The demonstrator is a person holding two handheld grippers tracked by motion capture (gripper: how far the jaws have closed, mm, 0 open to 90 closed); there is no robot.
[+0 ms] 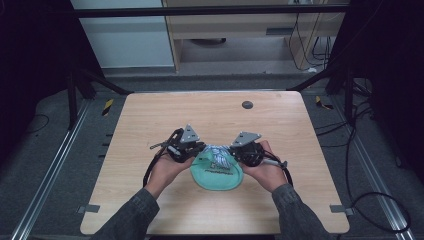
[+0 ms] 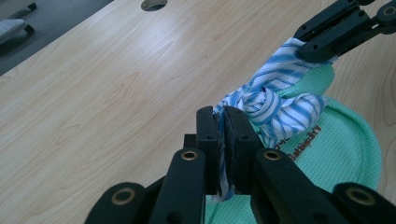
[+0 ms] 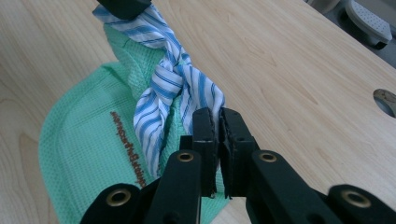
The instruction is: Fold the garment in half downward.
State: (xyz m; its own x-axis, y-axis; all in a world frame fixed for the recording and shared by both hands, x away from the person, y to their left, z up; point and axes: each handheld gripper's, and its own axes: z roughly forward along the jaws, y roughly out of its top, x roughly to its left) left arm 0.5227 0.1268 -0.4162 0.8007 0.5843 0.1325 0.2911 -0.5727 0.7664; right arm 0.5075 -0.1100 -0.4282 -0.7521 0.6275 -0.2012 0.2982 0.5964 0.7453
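A green waffle cloth with a line of brown lettering lies on the wooden table near its front middle. A blue-and-white striped cloth is twisted into a knot over its far edge. My left gripper is shut on the left end of the striped cloth, pads pinching the fabric. My right gripper is shut on the other end. In the left gripper view the right gripper bites the striped cloth at top right, above the green cloth. The striped cloth is taut between both grippers.
A small round hole sits in the table near its far edge. Black frame posts and cables stand on the floor around the table. Bare wood surrounds the green cloth on all sides.
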